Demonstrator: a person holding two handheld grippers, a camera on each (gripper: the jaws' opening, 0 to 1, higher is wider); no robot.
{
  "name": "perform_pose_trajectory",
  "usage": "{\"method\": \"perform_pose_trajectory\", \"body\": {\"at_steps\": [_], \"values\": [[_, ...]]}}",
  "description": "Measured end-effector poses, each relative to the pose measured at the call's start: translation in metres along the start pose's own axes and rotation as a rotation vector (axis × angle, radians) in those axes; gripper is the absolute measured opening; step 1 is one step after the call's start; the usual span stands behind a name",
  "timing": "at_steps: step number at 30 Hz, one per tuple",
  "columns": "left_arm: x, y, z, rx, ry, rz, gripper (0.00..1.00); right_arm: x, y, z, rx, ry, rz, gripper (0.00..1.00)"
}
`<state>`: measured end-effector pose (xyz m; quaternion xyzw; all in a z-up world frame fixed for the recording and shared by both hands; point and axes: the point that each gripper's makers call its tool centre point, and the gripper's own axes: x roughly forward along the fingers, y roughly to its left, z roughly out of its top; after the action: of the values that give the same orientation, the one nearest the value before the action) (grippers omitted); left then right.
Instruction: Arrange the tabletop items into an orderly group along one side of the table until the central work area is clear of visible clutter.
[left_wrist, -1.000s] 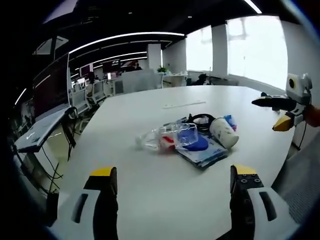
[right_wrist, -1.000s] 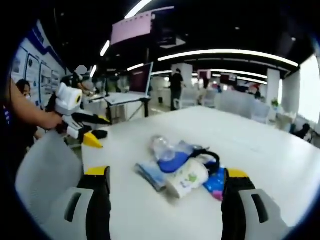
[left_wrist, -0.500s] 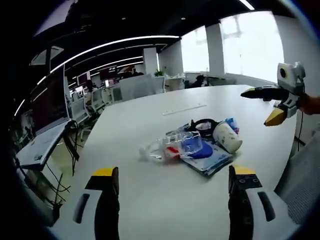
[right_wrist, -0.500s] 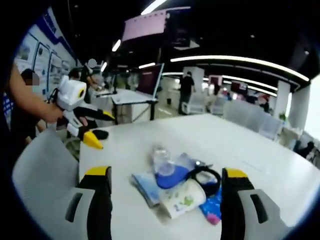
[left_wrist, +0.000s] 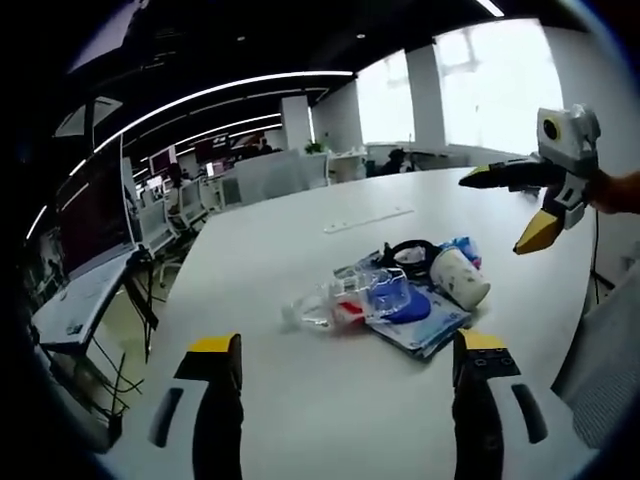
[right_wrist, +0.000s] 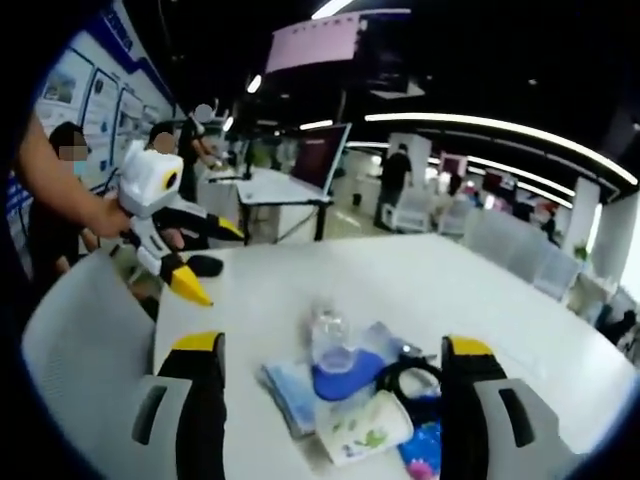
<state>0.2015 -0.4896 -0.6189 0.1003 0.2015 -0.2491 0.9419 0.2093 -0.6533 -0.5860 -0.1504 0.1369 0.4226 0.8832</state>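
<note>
A pile of clutter lies in the middle of the white table (left_wrist: 300, 400): a clear plastic bottle (left_wrist: 335, 300) on its side, a blue cap (left_wrist: 402, 301), a printed paper cup (left_wrist: 461, 277), a black cable loop (left_wrist: 405, 249) and flat blue packets (left_wrist: 428, 322). My left gripper (left_wrist: 345, 345) is open, short of the pile. My right gripper (left_wrist: 500, 210) hangs open above the table's right side. In the right gripper view the bottle (right_wrist: 326, 328), cap (right_wrist: 345, 375) and cup (right_wrist: 362, 432) sit between my open right gripper's (right_wrist: 330, 350) jaws, and the left gripper (right_wrist: 215, 262) is held open at the left.
A thin pale strip (left_wrist: 366, 216) lies on the table beyond the pile. A grey chair back (right_wrist: 85, 340) stands at the table's near edge, with a person's arm (right_wrist: 55, 195) above it. Desks, monitors and chairs surround the table.
The right gripper has risen and drifted in over the table's right side. Both cameras have lifted and tilted slightly. The pile has not moved.
</note>
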Motion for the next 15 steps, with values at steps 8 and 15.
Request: {"method": "perform_pose_trajectory", "body": {"at_steps": [8,15], "values": [[0.0,0.004,0.002,-0.012,-0.005,0.006,0.84,0.018,-0.003,0.001,0.01,0.039,0.043,0.83],[0.001,0.008,0.006,-0.01,-0.013,0.01,0.83,0.028,-0.007,0.004,0.016,0.057,0.055,0.81]]}}
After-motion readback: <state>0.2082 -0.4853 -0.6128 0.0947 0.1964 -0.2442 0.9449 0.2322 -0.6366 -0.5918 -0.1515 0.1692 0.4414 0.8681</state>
